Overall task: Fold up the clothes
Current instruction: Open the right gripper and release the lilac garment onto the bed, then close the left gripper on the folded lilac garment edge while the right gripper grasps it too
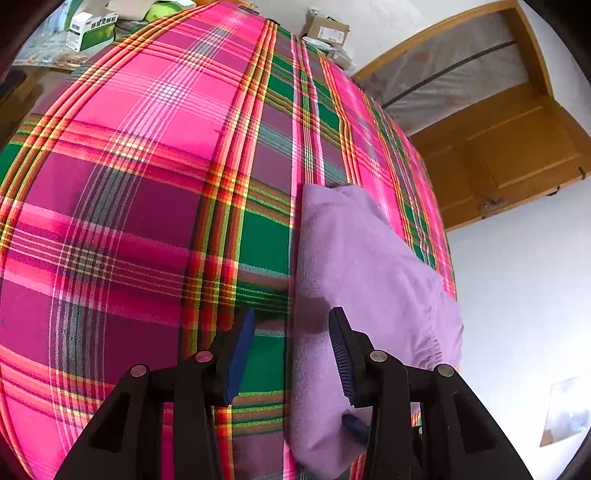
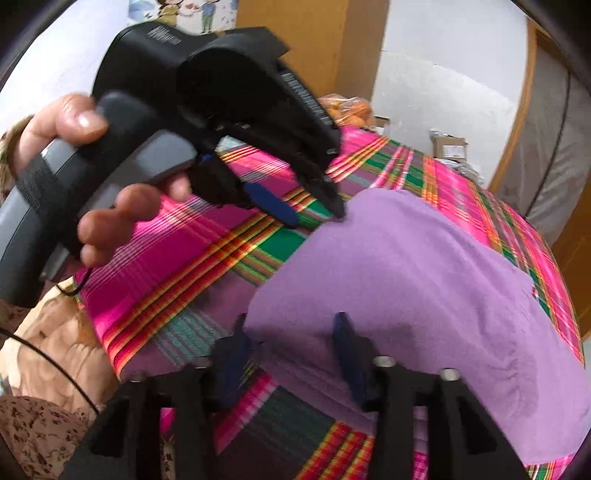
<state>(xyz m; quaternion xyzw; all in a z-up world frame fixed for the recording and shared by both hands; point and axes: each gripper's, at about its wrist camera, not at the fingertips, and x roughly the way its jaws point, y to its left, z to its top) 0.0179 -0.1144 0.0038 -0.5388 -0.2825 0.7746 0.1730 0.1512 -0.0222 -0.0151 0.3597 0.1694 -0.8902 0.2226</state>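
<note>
A folded purple garment [image 1: 369,266] lies flat on the pink and green plaid sheet [image 1: 147,166], near the bed's right edge. My left gripper [image 1: 292,314] is open and straddles the garment's left edge, with its pads clear of the cloth. In the right wrist view a hand [image 2: 74,122] holds the left gripper [image 2: 318,218], whose tips rest at the far corner of the purple garment [image 2: 424,277]. My right gripper [image 2: 291,316] stands open over the garment's near edge, with flat cloth between its blurred blue pads. One of its blue fingertips [image 1: 354,424] shows in the left wrist view.
Cardboard boxes [image 1: 327,31] and a green and white carton [image 1: 92,31] sit past the bed's far end. A wooden door [image 1: 509,147] stands to the right. A beige quilt [image 2: 55,332] and a black cable [image 2: 48,358] lie at the near left.
</note>
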